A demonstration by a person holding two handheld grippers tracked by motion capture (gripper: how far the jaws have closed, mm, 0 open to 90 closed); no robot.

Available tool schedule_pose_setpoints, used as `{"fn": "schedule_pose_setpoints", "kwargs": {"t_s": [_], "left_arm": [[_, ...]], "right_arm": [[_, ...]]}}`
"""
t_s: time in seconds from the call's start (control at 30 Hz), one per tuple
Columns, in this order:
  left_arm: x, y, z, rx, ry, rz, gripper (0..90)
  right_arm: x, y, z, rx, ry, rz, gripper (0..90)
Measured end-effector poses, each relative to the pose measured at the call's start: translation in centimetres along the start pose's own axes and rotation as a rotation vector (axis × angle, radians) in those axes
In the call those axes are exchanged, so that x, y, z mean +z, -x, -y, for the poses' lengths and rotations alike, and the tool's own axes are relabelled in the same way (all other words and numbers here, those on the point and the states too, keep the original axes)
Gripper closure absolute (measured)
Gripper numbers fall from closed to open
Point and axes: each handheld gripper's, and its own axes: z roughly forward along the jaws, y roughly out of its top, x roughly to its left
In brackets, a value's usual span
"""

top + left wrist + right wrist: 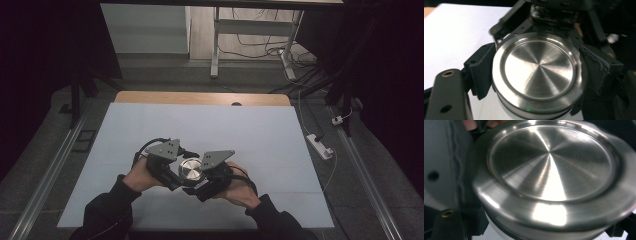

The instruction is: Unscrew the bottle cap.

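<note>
So the biggest thing here is the white table top (pixel 200 130), with a strip of bare wood (pixel 200 97) along its 12 o'clock edge. My forearms come in from 6 o'clock in black sleeves (pixel 107 212), and both hands meet a bit below the middle of the sheet. My left gripper (pixel 172 175) sits at about 9 o'clock of the shiny round steel lid (pixel 191 169), my right gripper (pixel 202 182) at about 3 to 4 o'clock of it, each with its grey plate on top. From the left gripper view the lid (pixel 537 72) is squeezed between my black jaws, one pad pressed on its rim at 9 o'clock and the cloth-covered one at 3 o'clock, so that one's clamped on it. The right gripper's body is just past the lid at 12 o'clock there. In the right gripper view the lid (pixel 551 167) sits super close, with what looks like a pale container under its rim at 6 o'clock. Whether the right jaws actually grip it, honestly can't tell.
</note>
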Motion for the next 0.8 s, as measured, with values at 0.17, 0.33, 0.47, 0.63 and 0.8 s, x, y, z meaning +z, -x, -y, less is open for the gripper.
{"fn": "schedule_pose_setpoints", "kwargs": {"t_s": [0.17,0.33,0.47,0.63,0.8], "left_arm": [[0.6,0.3,-0.5,-0.069,0.017,-0.12,20.0],[1.0,0.6,-0.9,-0.104,0.018,-0.201,20.0],[1.1,0.8,-1.1,-0.144,0.037,-0.246,20.1],[1.6,1.3,-1.4,-0.174,0.043,-0.325,20.2],[2.0,1.5,-1.4,-0.245,0.071,-0.377,20.2]], "right_arm": [[-0.3,0.6,0.1,0.058,0.015,0.082,14.6],[-0.4,0.9,0.2,0.098,0.03,0.125,14.7],[-0.4,1.0,0.2,0.117,0.039,0.154,14.7],[-0.5,1.1,0.2,0.144,0.052,0.199,14.7],[-0.5,1.0,0.2,0.161,0.065,0.238,14.7]]}}
